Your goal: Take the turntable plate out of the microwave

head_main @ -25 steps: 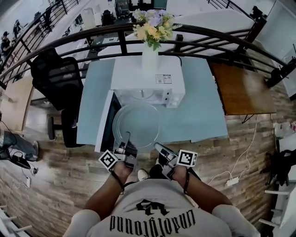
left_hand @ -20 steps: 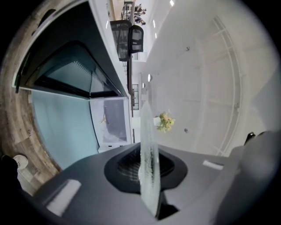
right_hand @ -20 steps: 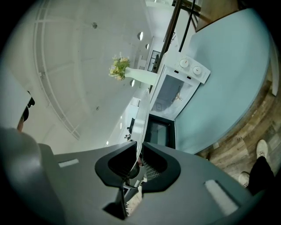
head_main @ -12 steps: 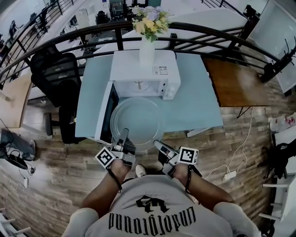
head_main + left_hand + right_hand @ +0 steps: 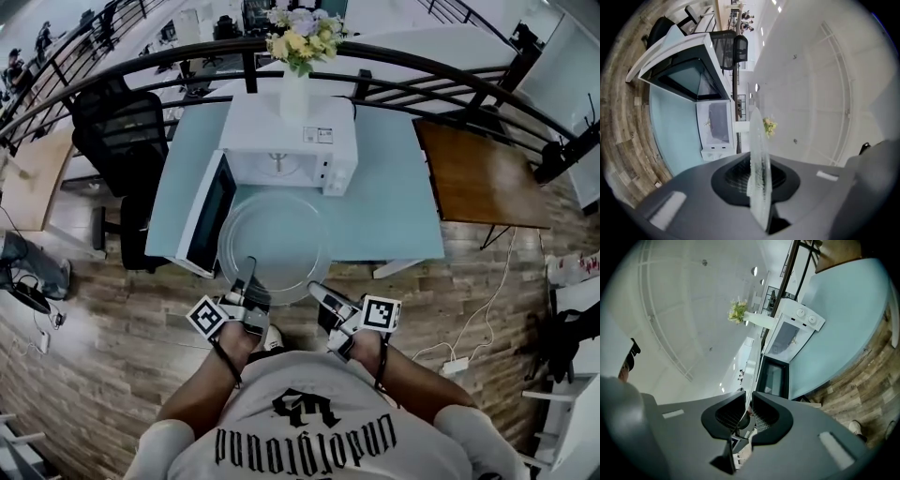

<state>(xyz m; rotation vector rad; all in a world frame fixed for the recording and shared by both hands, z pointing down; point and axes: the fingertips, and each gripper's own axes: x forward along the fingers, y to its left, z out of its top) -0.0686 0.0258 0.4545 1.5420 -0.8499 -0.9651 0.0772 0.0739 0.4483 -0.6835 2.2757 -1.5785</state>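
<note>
Left gripper [image 5: 249,274]: clamped on the near rim of the glass turntable plate [image 5: 275,234], which shows edge-on between its pads.
Right gripper [image 5: 315,290]: jaws nearly together with a thin slit and nothing seen in it. The tip is just beside the plate's near-right rim; whether it touches, I cannot tell.
Plate: roughly level, in front of the microwave [image 5: 281,127], overhanging the near edge of the table [image 5: 394,206].
Done: the plate looks clear of the cavity.
Left: likely only setting it down; one gripper bears it.
Edges: the open microwave door [image 5: 208,214] stands just beside the plate's left rim.
Open room: bare tabletop right of the microwave, and floor toward the person.
</note>
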